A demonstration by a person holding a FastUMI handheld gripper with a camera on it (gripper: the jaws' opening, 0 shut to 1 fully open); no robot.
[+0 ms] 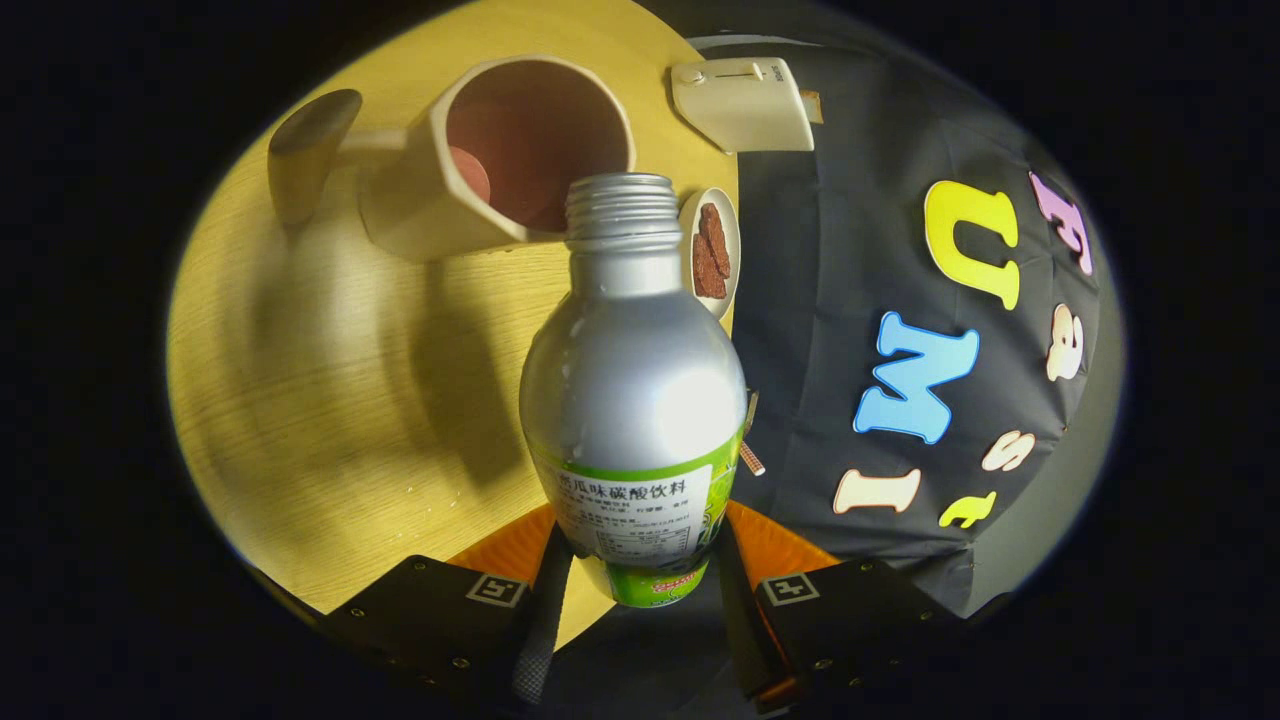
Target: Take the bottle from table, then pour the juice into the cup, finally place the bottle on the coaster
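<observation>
A silver metal bottle (630,390) with a green and white label sits between my fingers, and my gripper (643,590) is shut on its lower part. Its cap is off, showing the threaded mouth (622,205). The bottle leans toward a cream cup (480,190) with a reddish inside, and the mouth is right at the cup's near rim. The cup stands on the wooden table (330,380) just beyond the bottle. A stubby handle with a dark end (312,130) sticks out from the cup's side. I cannot tell whether any liquid is flowing.
A small white dish (712,250) holding reddish-brown pieces sits right beside the bottle's neck, at the table's edge. A white box-like device (745,100) lies further along that edge. Beyond the edge hangs the booth's black cloth wall (850,250).
</observation>
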